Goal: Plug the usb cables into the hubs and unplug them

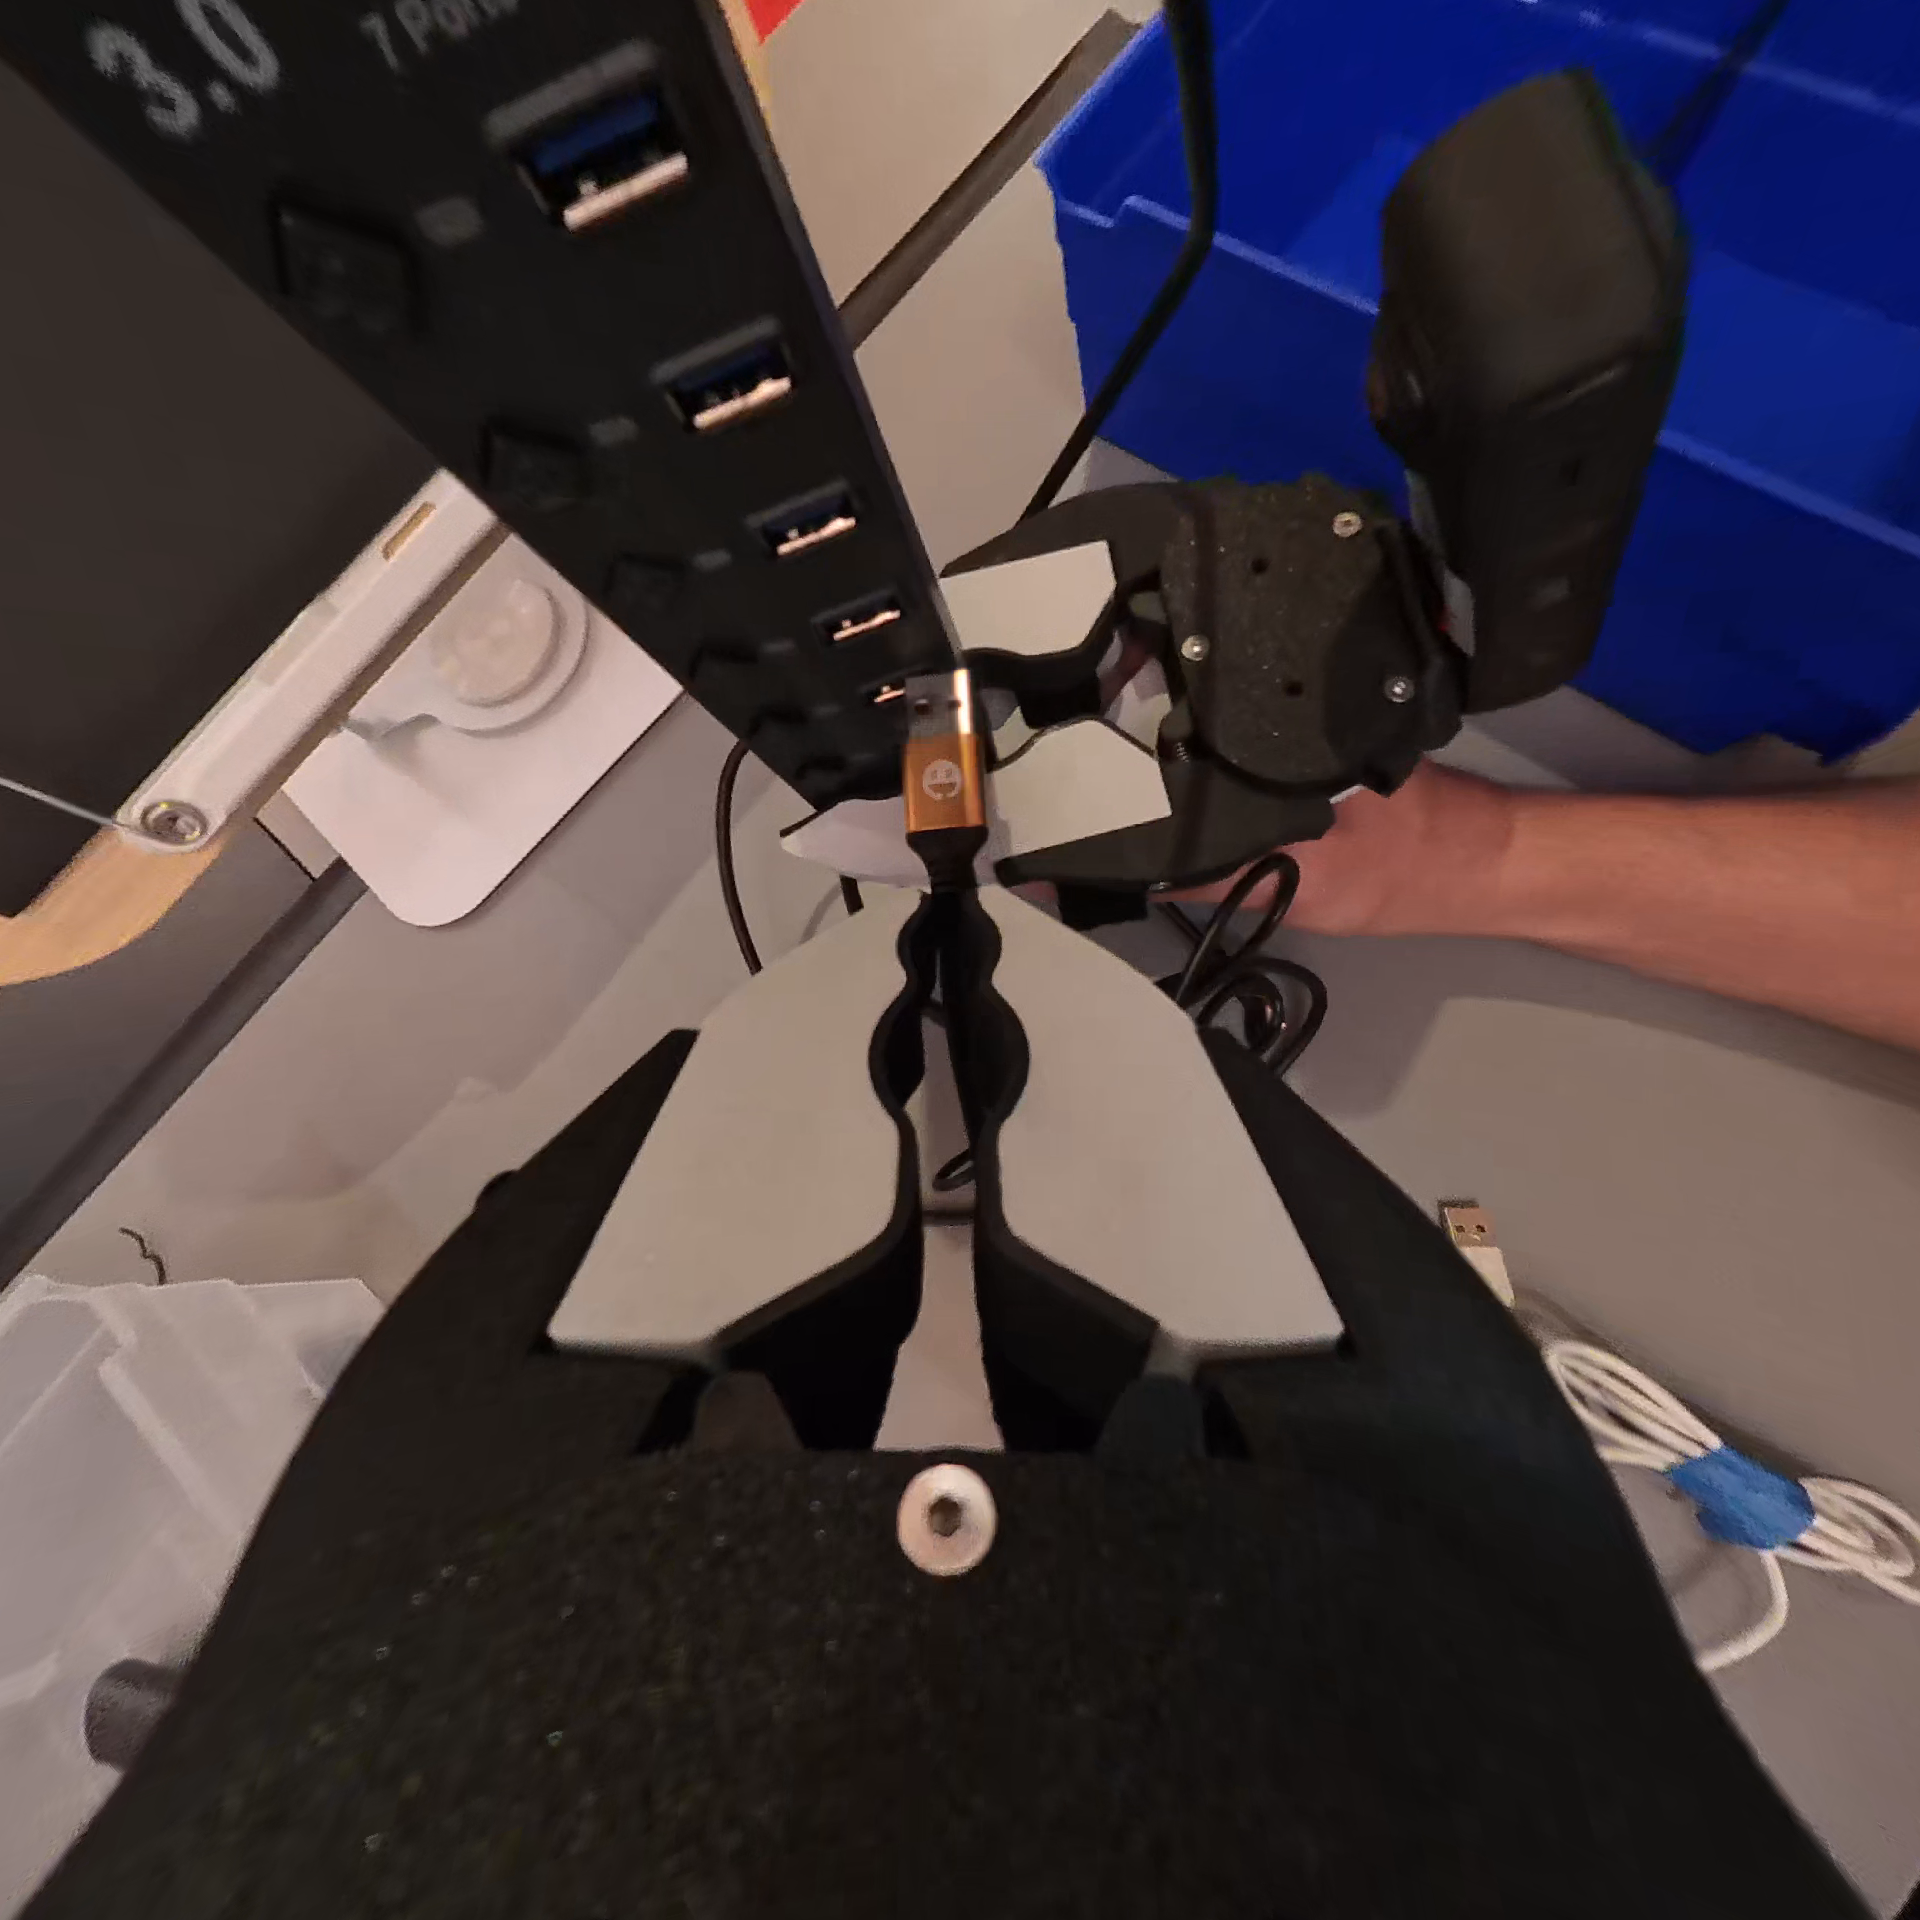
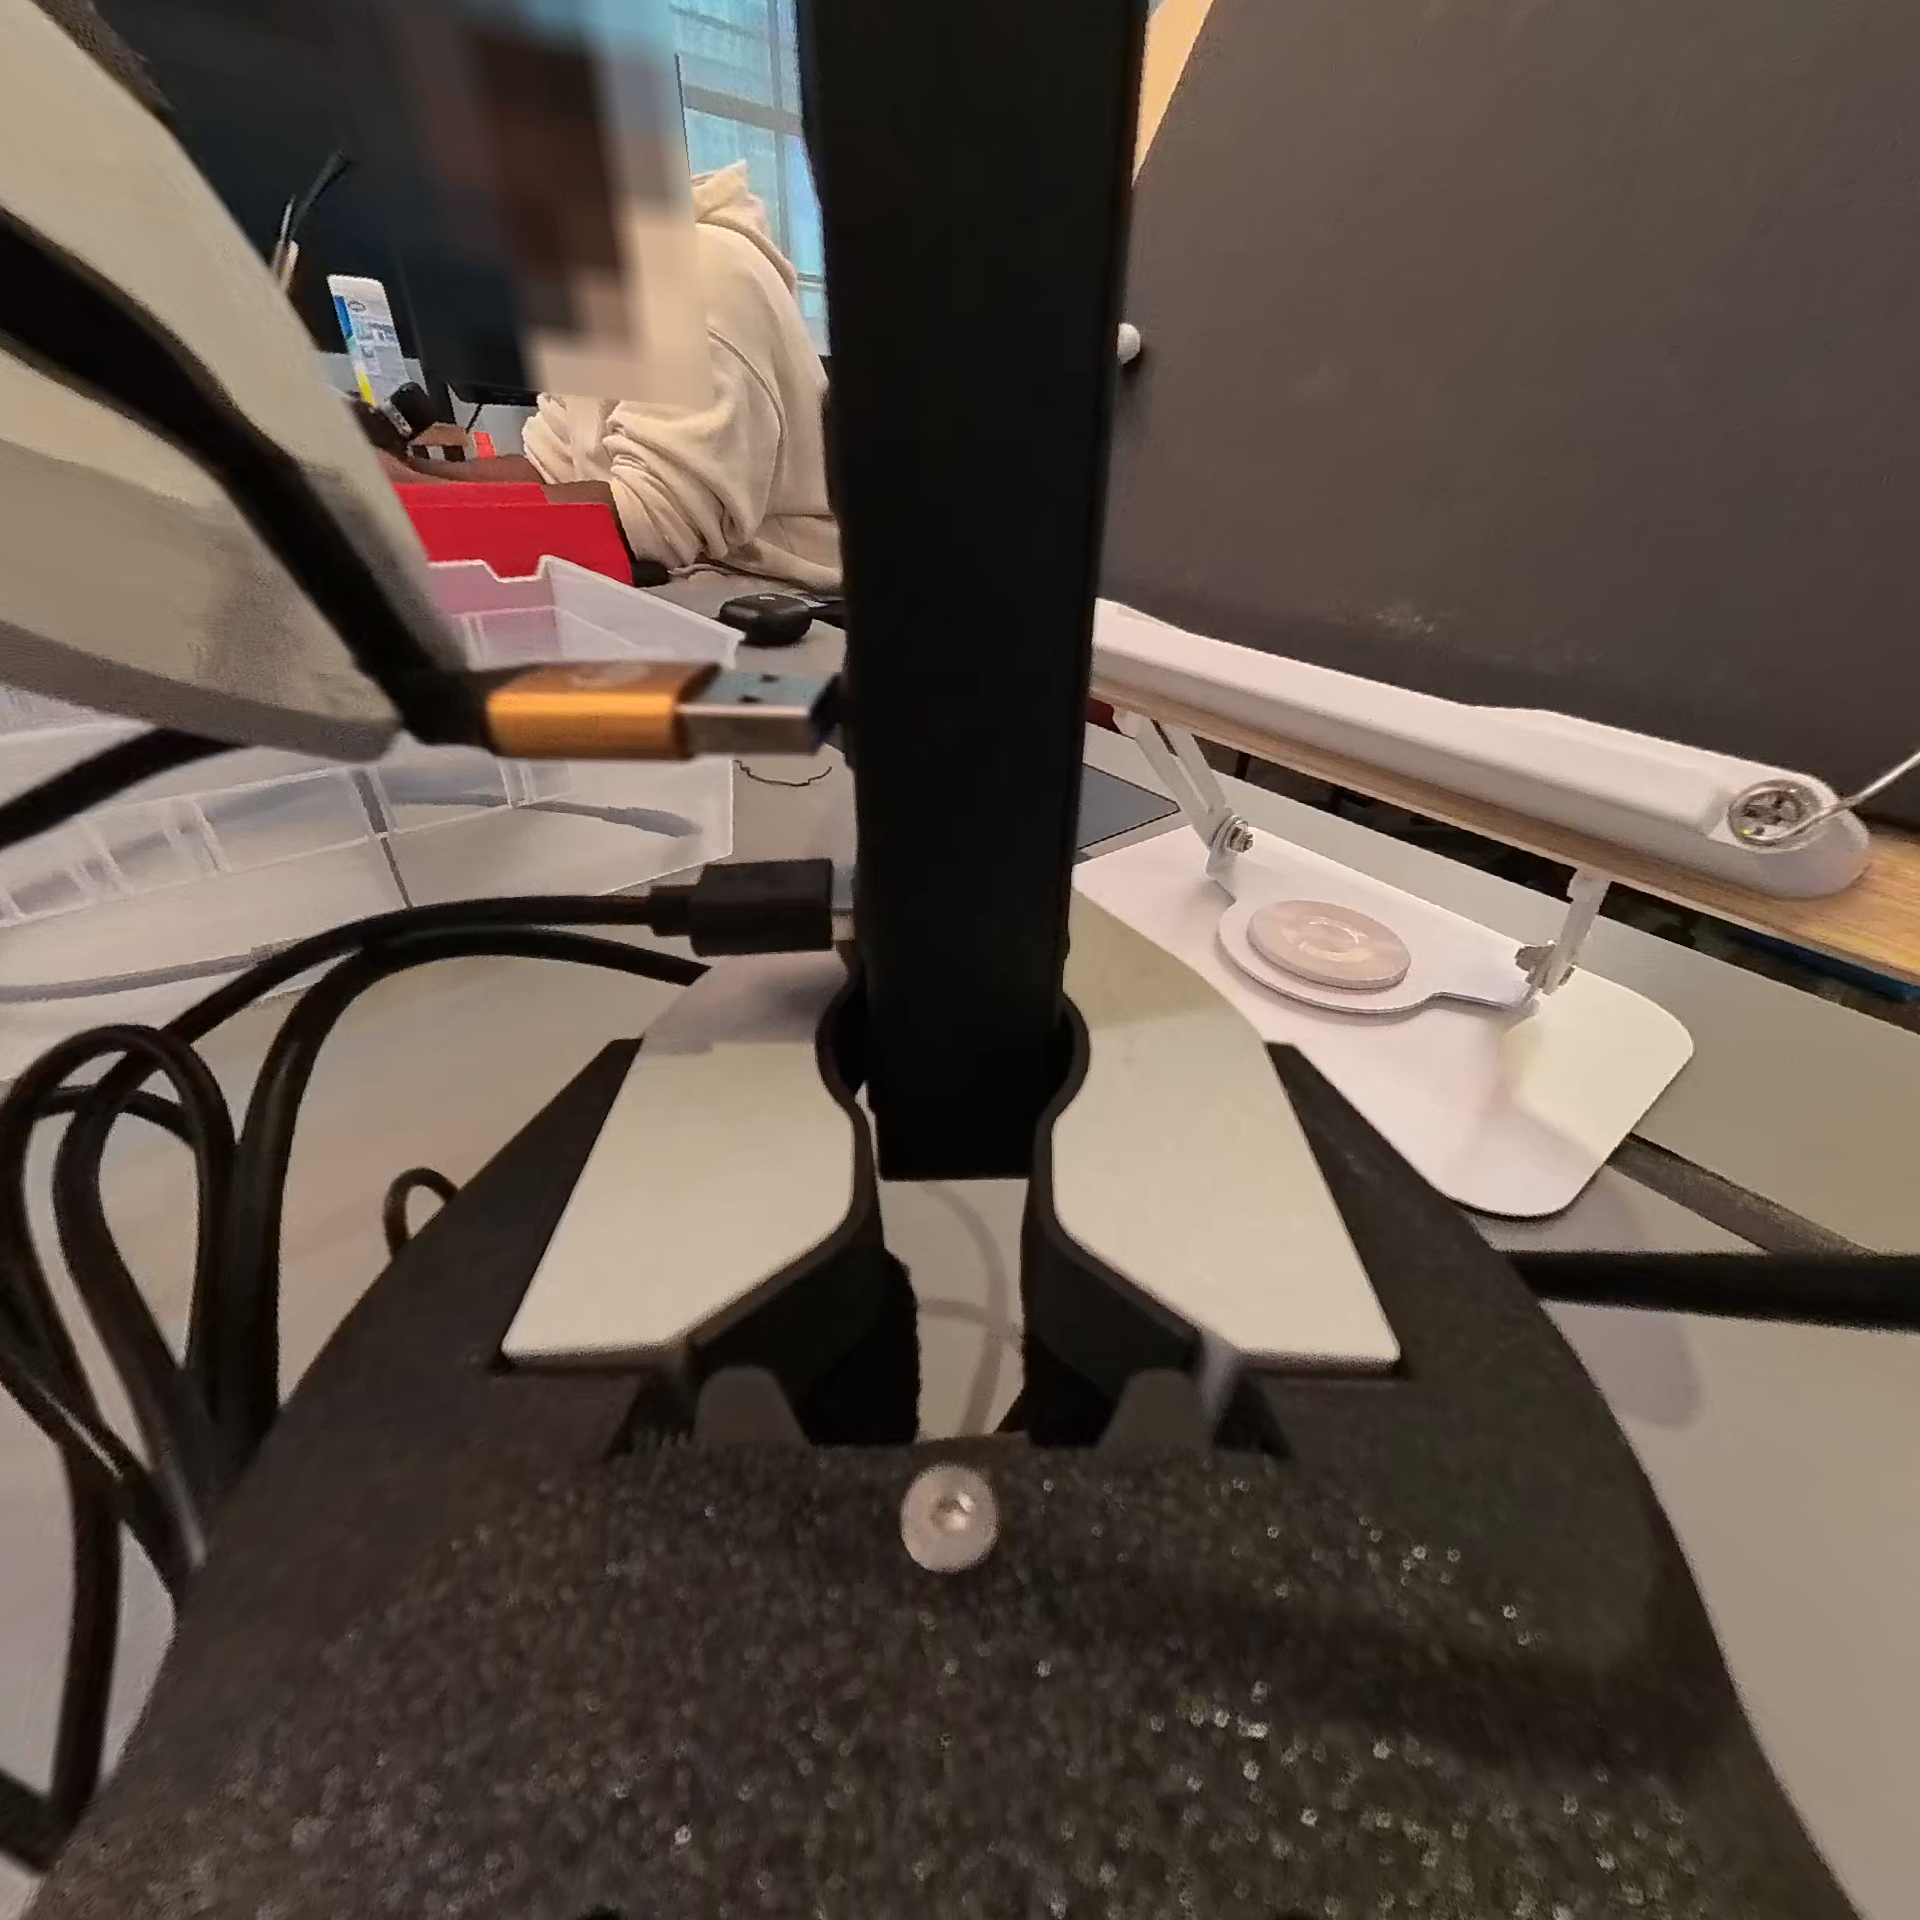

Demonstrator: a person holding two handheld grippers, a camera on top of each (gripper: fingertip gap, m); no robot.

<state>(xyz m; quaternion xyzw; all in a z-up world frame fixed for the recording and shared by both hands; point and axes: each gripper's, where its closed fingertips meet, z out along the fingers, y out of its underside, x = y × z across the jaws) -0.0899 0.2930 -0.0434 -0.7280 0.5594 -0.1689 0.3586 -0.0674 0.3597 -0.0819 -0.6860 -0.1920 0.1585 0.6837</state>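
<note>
A long black USB hub [image 1: 582,312] with several blue ports is held upright. My right gripper [image 2: 956,1029] is shut on its lower end, and also shows in the left wrist view [image 1: 1039,717]. My left gripper [image 1: 948,914] is shut on a black cable just behind its orange USB plug [image 1: 938,769]. The plug [image 2: 592,712] points at the hub's [image 2: 966,520] port face near the lower ports. Its metal tip [image 2: 758,707] touches the face, with most of the metal showing. A black plug [image 2: 758,904] sits in a port just below.
A blue bin [image 1: 1558,260] stands behind the right gripper. A bundled white cable [image 1: 1714,1496] and a loose plug [image 1: 1475,1257] lie at the right. Black cable loops [image 2: 125,1195], a clear tray [image 2: 416,810], a white stand [image 2: 1403,997], a dark panel [image 2: 1558,416] and a seated person [image 2: 707,416] surround the hub.
</note>
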